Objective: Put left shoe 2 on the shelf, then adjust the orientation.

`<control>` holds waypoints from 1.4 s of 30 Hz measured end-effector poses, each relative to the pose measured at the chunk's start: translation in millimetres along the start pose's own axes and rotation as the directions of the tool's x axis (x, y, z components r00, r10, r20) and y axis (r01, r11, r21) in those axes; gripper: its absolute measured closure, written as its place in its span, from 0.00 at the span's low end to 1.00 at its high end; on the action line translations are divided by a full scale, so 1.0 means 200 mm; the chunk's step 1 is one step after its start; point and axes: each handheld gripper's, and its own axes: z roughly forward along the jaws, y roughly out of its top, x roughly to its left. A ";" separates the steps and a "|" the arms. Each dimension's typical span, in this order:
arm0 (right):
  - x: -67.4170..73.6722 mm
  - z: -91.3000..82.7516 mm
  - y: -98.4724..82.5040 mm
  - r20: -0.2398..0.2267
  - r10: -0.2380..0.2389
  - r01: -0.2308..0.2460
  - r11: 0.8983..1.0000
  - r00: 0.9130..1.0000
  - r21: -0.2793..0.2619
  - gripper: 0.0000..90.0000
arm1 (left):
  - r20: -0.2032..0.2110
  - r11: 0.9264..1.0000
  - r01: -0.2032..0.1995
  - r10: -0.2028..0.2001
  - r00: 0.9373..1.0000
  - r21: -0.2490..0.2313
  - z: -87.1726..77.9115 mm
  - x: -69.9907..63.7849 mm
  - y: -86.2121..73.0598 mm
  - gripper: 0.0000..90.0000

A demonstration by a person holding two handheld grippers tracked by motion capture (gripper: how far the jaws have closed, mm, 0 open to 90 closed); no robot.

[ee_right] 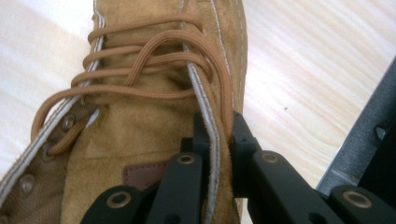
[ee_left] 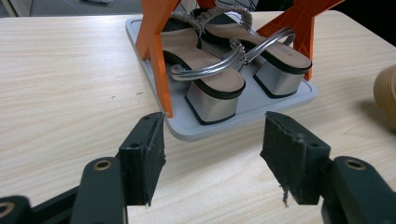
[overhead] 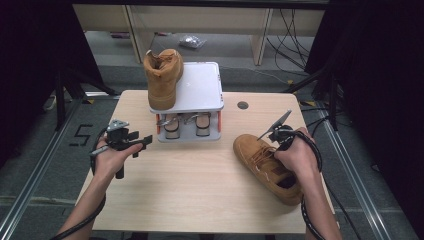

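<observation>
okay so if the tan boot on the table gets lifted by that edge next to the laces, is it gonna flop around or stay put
The right gripper pinches only the thin upper edge of the tan boot, so that soft suede will probably bend first. The sole looks thick, so the boot would likely hang tilted, sole end low. The matte suede seems grippy, so slipping looks unlikely, though the narrow pinch could let it swing.

One boot (overhead: 267,167) lies right of the rack (overhead: 189,102), another (overhead: 163,77) on it.

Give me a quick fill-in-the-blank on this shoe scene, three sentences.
1. One boot stands on the rack's ____ shelf.
2. The sandals sit on the rack's ____ shelf.
3. The right hand-held gripper is shut on the table boot's ____ edge.

Missing words: top; bottom; eyelet
</observation>
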 end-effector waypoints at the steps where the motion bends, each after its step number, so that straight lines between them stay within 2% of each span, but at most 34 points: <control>1: -0.01 -0.01 0.01 -0.005 0.020 -0.020 1.000 1.000 -0.005 0.95 | 0.000 1.000 -0.003 0.003 1.000 0.002 0.00 0.00 0.00 0.43; 2: -0.02 -0.01 0.01 -0.003 0.014 -0.014 1.000 1.000 -0.022 0.95 | -0.001 1.000 0.001 -0.001 1.000 -0.001 0.00 0.00 0.00 0.43; 5: -0.03 -0.04 0.03 -0.012 0.056 -0.056 0.998 0.998 -0.027 0.95 | -0.002 1.000 0.003 -0.003 1.000 -0.001 -0.01 0.01 -0.01 0.43; 6: -0.04 -0.05 0.04 -0.018 0.051 -0.051 0.999 0.999 -0.019 0.95 | -0.005 1.000 0.002 -0.002 1.000 0.001 -0.01 0.01 -0.01 0.43; 7: -0.04 -0.06 0.05 -0.018 0.062 -0.063 0.997 0.998 -0.042 0.95 | -0.006 1.000 0.006 -0.006 1.000 -0.002 -0.01 0.01 -0.01 0.43; 8: -0.05 -0.07 0.07 -0.023 0.042 -0.044 0.997 0.999 -0.056 0.95 | -0.007 1.000 0.008 -0.008 1.000 -0.003 -0.01 0.01 -0.01 0.43; 9: -0.04 -0.08 0.08 -0.016 0.065 -0.066 0.997 0.998 -0.048 0.95 | -0.009 1.000 0.007 -0.007 1.000 -0.004 -0.02 0.02 -0.01 0.43; 10: -0.05 -0.09 0.08 -0.009 0.046 -0.047 0.996 0.999 -0.072 0.95 | -0.008 1.000 0.008 -0.008 1.000 -0.005 -0.02 0.02 -0.01 0.43; 11: -0.05 -0.10 0.10 -0.003 0.045 -0.045 0.997 0.999 -0.068 0.95 | -0.006 1.000 0.008 -0.008 1.000 -0.009 -0.02 0.02 -0.01 0.43; 12: -0.06 -0.09 0.10 -0.050 0.047 -0.051 0.995 0.998 -0.084 0.95 | -0.010 1.000 0.009 -0.009 1.000 -0.005 -0.02 0.02 -0.01 0.43; 13: -0.05 -0.10 0.11 -0.056 0.070 -0.074 0.995 0.996 -0.073 0.95 | -0.010 1.000 0.010 -0.010 1.000 -0.004 -0.02 0.02 -0.01 0.43; 14: -0.06 -0.10 0.12 -0.043 0.052 -0.056 0.995 0.998 -0.087 0.95 | -0.013 1.000 0.013 -0.013 1.000 -0.005 -0.02 0.02 -0.01 0.43; 16: -0.06 -0.12 0.13 -0.054 0.074 -0.079 0.994 0.996 -0.082 0.95 | -0.011 1.000 0.016 -0.016 1.000 -0.007 -0.02 0.02 -0.02 0.43; 17: -0.07 -0.12 0.14 -0.039 0.066 -0.070 0.993 0.997 -0.091 0.95 | -0.010 1.000 0.015 -0.015 1.000 -0.006 -0.02 0.02 -0.02 0.43; 18: -0.06 -0.12 0.14 -0.038 0.084 -0.087 0.991 0.996 -0.098 0.95 | -0.008 1.000 0.013 -0.013 1.000 -0.005 -0.02 0.02 -0.02 0.43; 19: -0.07 -0.12 0.15 -0.052 0.067 -0.073 0.991 0.996 -0.108 0.95 | -0.006 1.000 0.012 -0.012 1.000 -0.006 -0.02 0.02 -0.02 0.43; 20: -0.08 -0.12 0.15 -0.043 0.066 -0.071 0.991 0.997 -0.113 0.95 | -0.005 1.000 0.012 -0.012 1.000 -0.007 -0.02 0.02 -0.02 0.43; 21: -0.06 -0.14 0.16 -0.045 0.107 -0.110 0.990 0.993 -0.093 0.95 | -0.008 1.000 0.012 -0.012 1.000 -0.008 -0.02 0.02 -0.02 0.43; 22: -0.07 -0.13 0.16 -0.036 0.080 -0.084 0.989 0.996 -0.119 0.95 | -0.011 1.000 0.013 -0.013 1.000 -0.007 -0.02 0.02 -0.02 0.43; 23: -0.07 -0.14 0.16 -0.047 0.095 -0.100 0.989 0.994 -0.110 0.95 | -0.013 1.000 0.015 -0.015 1.000 -0.008 -0.02 0.02 -0.02 0.43; 24: -0.08 -0.14 0.17 -0.042 0.067 -0.072 0.990 0.997 -0.122 0.95 | -0.012 1.000 0.016 -0.016 1.000 -0.010 -0.02 0.02 -0.02 0.43; 26: -0.08 -0.14 0.17 -0.034 0.085 -0.089 0.989 0.996 -0.122 0.95 | -0.014 1.000 0.016 -0.016 1.000 -0.010 -0.02 0.03 -0.02 0.43; 27: -0.09 -0.14 0.17 -0.041 0.069 -0.074 0.989 0.997 -0.126 0.95 | -0.016 1.000 0.015 -0.015 1.000 -0.011 -0.02 0.03 -0.01 0.43; 29: -0.09 -0.15 0.18 -0.046 0.091 -0.096 0.988 0.995 -0.121 0.95 | -0.015 1.000 0.018 -0.018 1.000 -0.014 -0.03 0.03 -0.01 0.43; 30: -0.10 -0.15 0.18 -0.050 0.080 -0.085 0.989 0.996 -0.120 0.95 | -0.016 1.000 0.019 -0.019 1.000 -0.015 -0.03 0.03 -0.01 0.43; 31: -0.10 -0.15 0.18 -0.037 0.080 -0.084 0.989 0.996 -0.121 0.95 | -0.015 1.000 0.019 -0.019 1.000 -0.015 -0.03 0.03 -0.01 0.43; 34: -0.10 -0.16 0.17 -0.046 0.104 -0.109 0.987 0.994 -0.120 0.95 | -0.012 1.000 0.016 -0.017 1.000 -0.011 -0.02 0.03 -0.01 0.43; 35: -0.11 -0.16 0.17 -0.036 0.083 -0.087 0.987 0.996 -0.133 0.95 | -0.010 1.000 0.015 -0.015 1.000 -0.011 -0.02 0.03 -0.01 0.43; 38: -0.10 -0.16 0.17 -0.040 0.116 -0.120 0.986 0.992 -0.117 0.95 | -0.008 1.000 0.013 -0.013 1.000 -0.015 -0.03 0.02 -0.01 0.43; 40: -0.10 -0.17 0.17 -0.031 0.104 -0.107 0.985 0.994 -0.133 0.95 | -0.008 1.000 0.012 -0.012 1.000 -0.014 -0.04 0.03 -0.01 0.43; 41: -0.10 -0.17 0.18 -0.035 0.113 -0.117 0.985 0.993 -0.130 0.95 | -0.012 1.000 0.011 -0.011 1.000 -0.010 -0.04 0.03 -0.02 0.42; 42: -0.11 -0.17 0.18 -0.034 0.095 -0.099 0.984 0.995 -0.148 0.95 | -0.008 1.000 0.014 -0.014 1.000 -0.016 -0.04 0.04 -0.02 0.42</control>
